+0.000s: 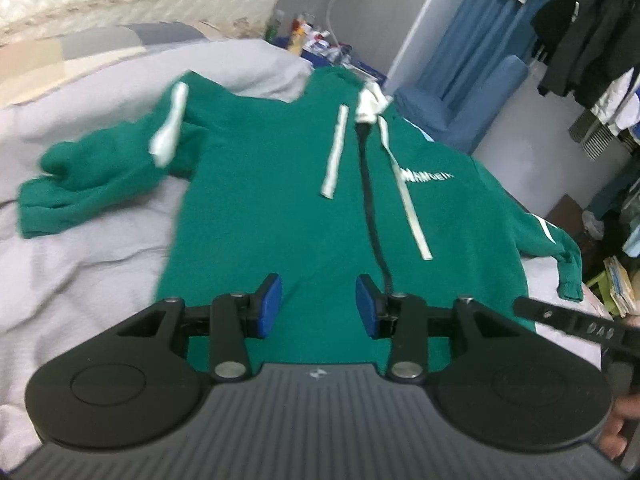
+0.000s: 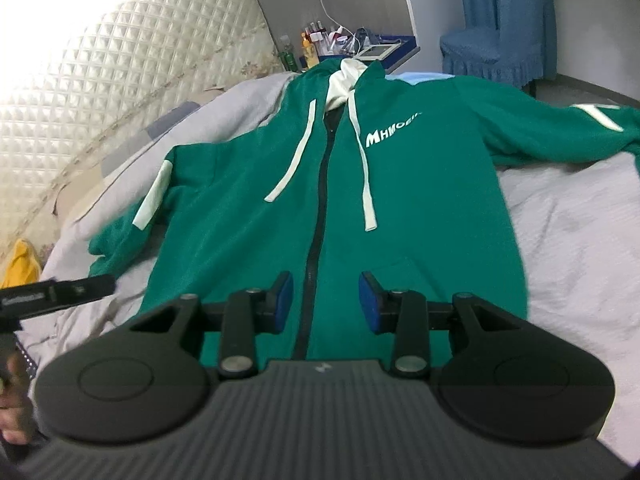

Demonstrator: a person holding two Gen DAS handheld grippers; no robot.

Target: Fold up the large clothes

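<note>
Grey bedsheet point(image 2: 568, 216), quilted headboard point(image 2: 120, 80), bottles point(image 2: 308, 48)

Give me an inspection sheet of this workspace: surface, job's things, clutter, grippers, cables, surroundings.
Surface: bed with wrinkled grey sheet.
Job's things: green zip hoodie lying front up, zipped, not yet folded; one sleeve bunched, the other sleeve stretched out.
Clutter: yellow item at the bed edge.
Grippers: left hand-held gripper open above the hem; right hand-held gripper open, straddling the zipper.
Cables: white charger cable from a wall socket.
Surroundings: bedside table with bottles, quilted headboard, blue curtain, hanging clothes.
</note>
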